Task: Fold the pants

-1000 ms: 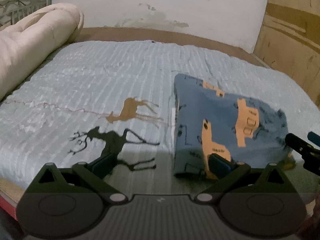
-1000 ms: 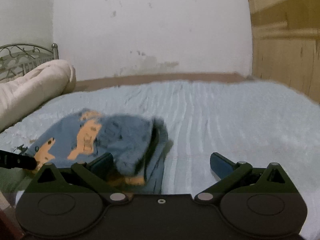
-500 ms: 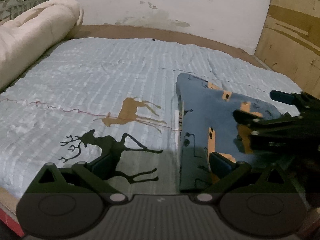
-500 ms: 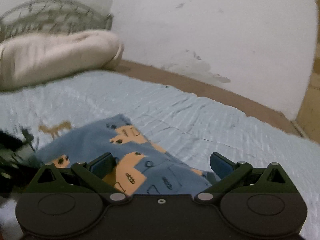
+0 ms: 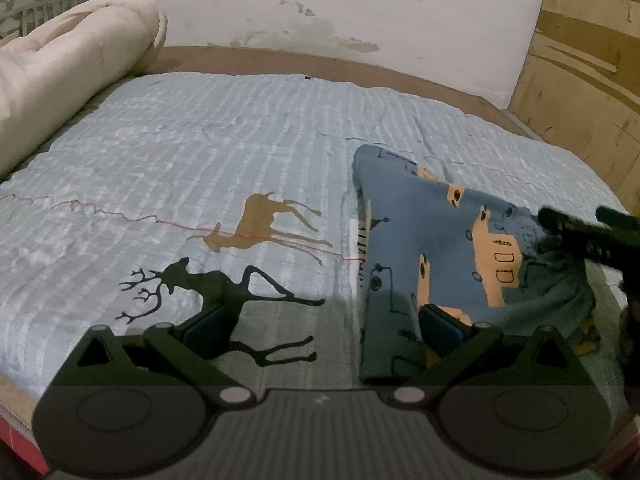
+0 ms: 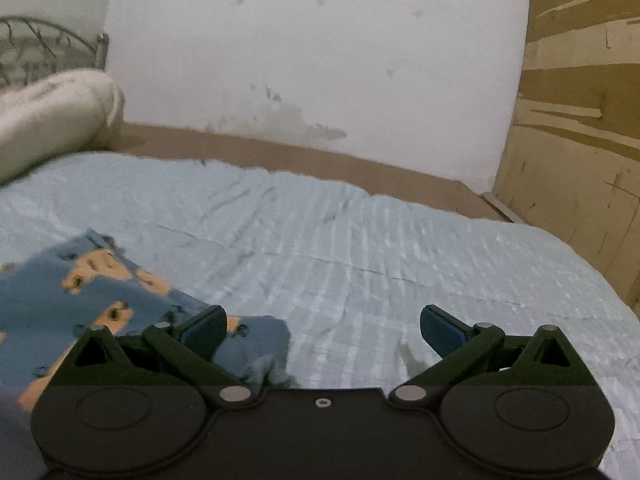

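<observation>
Surface: bed with pale blue ribbed quilt point(image 5: 248, 152), brown deer print point(image 5: 260, 224) and black deer print point(image 5: 212, 292) on it, thin red thread across.
Room: stained white wall point(image 5: 320, 4), wood panel point(image 5: 588, 80) at right, rolled cream blanket point(image 5: 68, 80) at left, metal headboard point(image 6: 36, 52) behind.
Pants: blue pants point(image 5: 432, 240) with orange print, folded, lying flat on quilt's right part.
Left gripper point(image 5: 324, 332): spread wide, empty, right finger over pants.
Right gripper point(image 6: 324, 328): spread wide, empty, at pants' edge.
</observation>
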